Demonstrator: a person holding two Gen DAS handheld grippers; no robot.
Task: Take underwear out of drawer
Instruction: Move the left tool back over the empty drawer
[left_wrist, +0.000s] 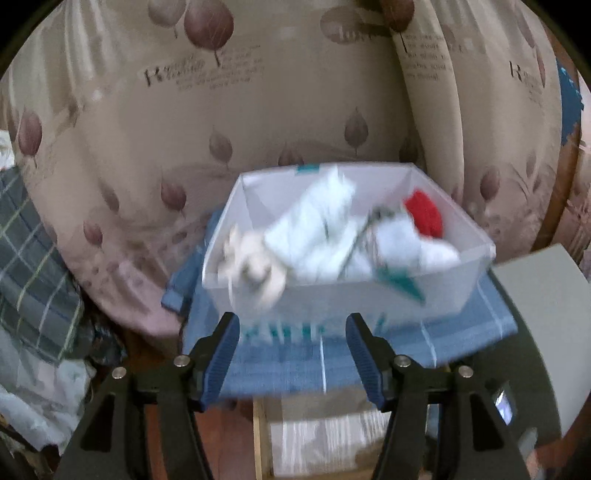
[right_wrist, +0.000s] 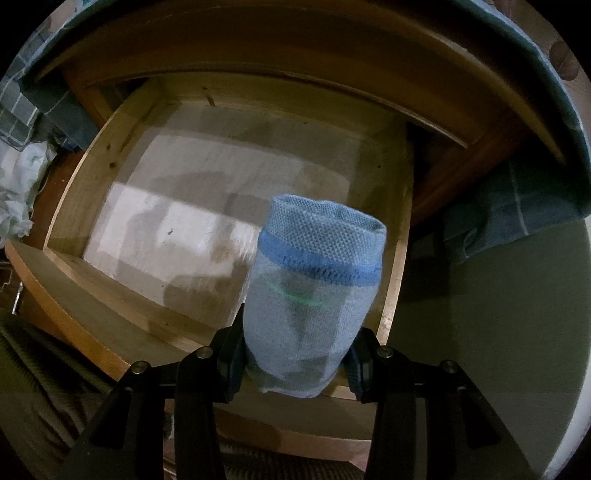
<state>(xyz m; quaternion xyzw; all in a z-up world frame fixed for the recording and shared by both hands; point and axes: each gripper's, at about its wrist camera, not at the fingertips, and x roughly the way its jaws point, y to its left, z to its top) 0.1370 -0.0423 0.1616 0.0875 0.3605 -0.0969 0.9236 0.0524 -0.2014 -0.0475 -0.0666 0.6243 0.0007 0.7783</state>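
- Right gripper pinches a rolled blue knit underwear piece by its lower end, low centre of the right wrist view; the roll stands up out of the jaws above the wooden drawer, whose bare bottom fills the middle of the frame.
- Left gripper stands spread with nothing between its pads, low in the left wrist view, facing a white plastic bin of blurred pale and red clothes on a blue checked cloth.
- Risk, as I judge it: only one end of the roll is clamped, so the free upper part could unroll or slide out and fall back into the drawer.
- The bin sits near the cloth's front edge; a careless nudge from the spread tongs could push or tip it.
- Heavy blur in the left view makes the bin's contents hard to tell apart.
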